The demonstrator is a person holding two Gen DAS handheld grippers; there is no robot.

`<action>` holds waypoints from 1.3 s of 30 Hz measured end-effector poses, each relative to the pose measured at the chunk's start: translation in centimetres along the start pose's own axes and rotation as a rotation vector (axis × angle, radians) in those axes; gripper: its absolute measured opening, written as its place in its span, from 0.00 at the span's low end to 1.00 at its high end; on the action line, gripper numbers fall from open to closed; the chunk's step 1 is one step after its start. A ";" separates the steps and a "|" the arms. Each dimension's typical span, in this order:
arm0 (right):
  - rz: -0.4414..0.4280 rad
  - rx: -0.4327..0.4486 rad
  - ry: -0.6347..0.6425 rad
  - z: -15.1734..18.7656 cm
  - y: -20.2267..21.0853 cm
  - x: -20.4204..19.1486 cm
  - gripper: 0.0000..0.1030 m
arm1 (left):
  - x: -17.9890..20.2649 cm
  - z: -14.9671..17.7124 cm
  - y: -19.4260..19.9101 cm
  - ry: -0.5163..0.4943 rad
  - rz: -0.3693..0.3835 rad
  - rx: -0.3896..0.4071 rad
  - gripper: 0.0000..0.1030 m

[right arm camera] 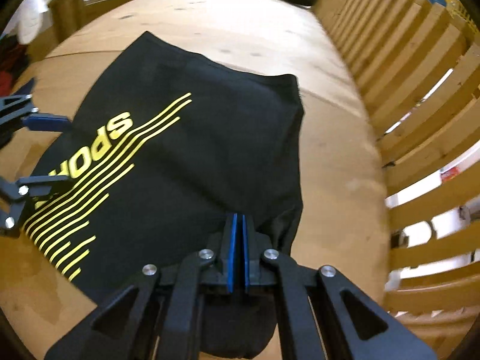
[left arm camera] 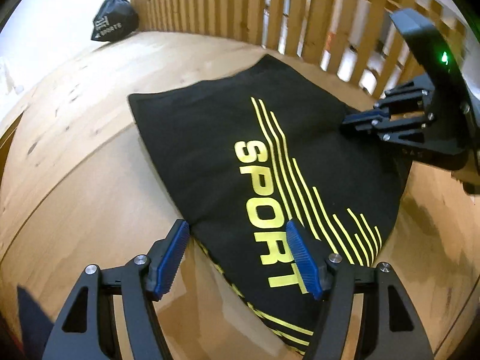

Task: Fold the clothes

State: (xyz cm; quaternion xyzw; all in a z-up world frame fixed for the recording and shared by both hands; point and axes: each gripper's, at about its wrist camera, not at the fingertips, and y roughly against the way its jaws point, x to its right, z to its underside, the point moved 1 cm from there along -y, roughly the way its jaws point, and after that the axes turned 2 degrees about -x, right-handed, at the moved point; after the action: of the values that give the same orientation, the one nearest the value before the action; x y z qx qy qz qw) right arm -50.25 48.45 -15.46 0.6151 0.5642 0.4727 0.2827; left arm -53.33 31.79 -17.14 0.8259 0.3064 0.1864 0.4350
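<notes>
Right now a black shirt [left arm camera: 240, 150] with yellow stripes and the word SPORT lies partly folded on the wooden table [left arm camera: 75, 150], one layer doubled over another so that more yellow print peeks out along its near edge. From the left wrist view, the left gripper [left arm camera: 238, 258] stands wide apart, its blue pads [left arm camera: 172, 258] spread to either side of the shirt's near edge — one pad over bare wood, the other over the printed letters — and it grips nothing. Across the cloth, the right gripper [left arm camera: 357, 118] is pinched tight on the far edge of the shirt. Its own camera confirms this: the right gripper [right arm camera: 238, 252] has its blue pads pressed together with black fabric caught between them, and cloth bunches and hangs below the fingers. A wooden slatted fence [right arm camera: 405, 105] runs along the table's far side. Well away, near the end of that fence, sits a second dark bundle [left arm camera: 115, 19] with white lettering — crumpled, not folded.
</notes>
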 end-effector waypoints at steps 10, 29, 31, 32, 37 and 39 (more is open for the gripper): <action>0.148 -0.018 -0.060 -3.8 -4.3 6.8 0.03 | 1.0 -3.2 -2.7 0.076 -0.032 0.012 0.65; -0.002 0.258 -0.266 2.4 9.9 1.3 0.60 | 2.8 0.2 9.8 0.177 -0.016 0.209 0.72; -0.006 0.284 -0.296 4.1 12.0 0.2 0.62 | 4.3 1.0 11.6 0.132 -0.028 0.220 0.72; 0.007 0.290 -0.312 5.0 13.1 -0.5 0.64 | 5.2 1.9 12.9 0.112 -0.046 0.225 0.72; 0.028 0.336 -0.330 9.6 18.1 -3.7 0.65 | 7.6 5.3 17.7 0.118 -0.014 0.252 0.73; 0.024 0.357 -0.327 11.7 20.5 -5.2 0.67 | 8.5 7.2 19.8 0.128 -0.002 0.264 0.73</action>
State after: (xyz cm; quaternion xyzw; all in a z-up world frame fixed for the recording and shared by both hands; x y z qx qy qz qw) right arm -30.55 41.42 -3.41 0.7303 0.5781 0.2633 0.2514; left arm -36.13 24.53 -4.30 0.8622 0.3560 0.1963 0.3023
